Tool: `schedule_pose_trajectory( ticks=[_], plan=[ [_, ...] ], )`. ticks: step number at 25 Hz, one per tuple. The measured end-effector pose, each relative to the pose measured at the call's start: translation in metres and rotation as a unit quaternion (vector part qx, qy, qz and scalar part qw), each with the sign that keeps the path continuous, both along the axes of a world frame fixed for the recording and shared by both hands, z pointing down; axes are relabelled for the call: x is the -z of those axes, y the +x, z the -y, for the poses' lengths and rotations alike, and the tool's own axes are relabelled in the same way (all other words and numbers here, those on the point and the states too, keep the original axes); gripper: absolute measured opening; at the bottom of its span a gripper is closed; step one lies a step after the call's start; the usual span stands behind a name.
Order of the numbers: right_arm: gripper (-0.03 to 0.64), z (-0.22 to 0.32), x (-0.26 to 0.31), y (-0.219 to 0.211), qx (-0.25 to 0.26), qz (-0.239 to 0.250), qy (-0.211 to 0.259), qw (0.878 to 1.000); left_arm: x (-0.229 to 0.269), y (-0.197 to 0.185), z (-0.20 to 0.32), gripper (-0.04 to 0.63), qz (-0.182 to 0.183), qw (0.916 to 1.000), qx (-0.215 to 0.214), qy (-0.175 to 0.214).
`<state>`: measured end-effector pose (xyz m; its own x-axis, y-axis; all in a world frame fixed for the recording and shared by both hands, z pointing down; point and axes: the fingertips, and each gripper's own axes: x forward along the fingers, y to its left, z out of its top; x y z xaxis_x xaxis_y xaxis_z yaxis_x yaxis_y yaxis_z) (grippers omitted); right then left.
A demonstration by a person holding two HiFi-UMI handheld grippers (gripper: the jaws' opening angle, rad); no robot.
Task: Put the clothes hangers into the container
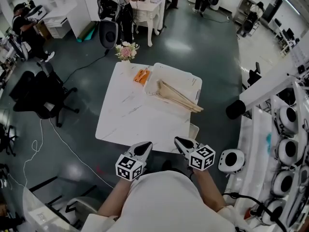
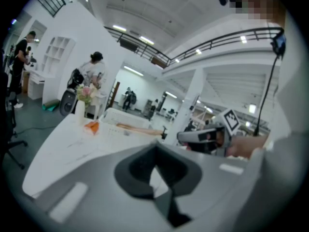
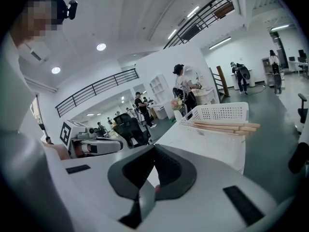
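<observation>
Several wooden clothes hangers point(image 1: 176, 96) lie across the white perforated container point(image 1: 193, 79) on the far right of the white table point(image 1: 125, 115), their ends sticking out over its right rim. Both grippers hover at the table's near edge, close to my body and well short of the container. My left gripper point(image 1: 145, 148) is shut with nothing between its pads point(image 2: 154, 151). My right gripper point(image 1: 179, 141) is shut and empty too point(image 3: 154, 149). The right gripper view shows the hangers point(image 3: 227, 126) resting on the container point(image 3: 217, 112) ahead.
An orange object point(image 1: 141, 76) lies left of the container, and a flower vase point(image 1: 126, 51) stands at the table's far edge. A black office chair point(image 1: 41, 98) is on the left, white equipment point(image 1: 285, 129) on the right. People stand in the background.
</observation>
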<state>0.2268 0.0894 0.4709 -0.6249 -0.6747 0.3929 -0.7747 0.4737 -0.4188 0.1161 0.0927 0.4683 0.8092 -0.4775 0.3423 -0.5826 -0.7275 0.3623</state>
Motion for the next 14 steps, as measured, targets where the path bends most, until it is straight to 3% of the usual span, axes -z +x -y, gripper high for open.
schedule_pose_trajectory(
  ticks=[14],
  plan=[
    [0.003,0.007,0.003,0.006,0.005,0.004,0.002,1.000,0.005,0.011,0.008,0.002,-0.001,1.0000,0.003,0.005]
  ],
)
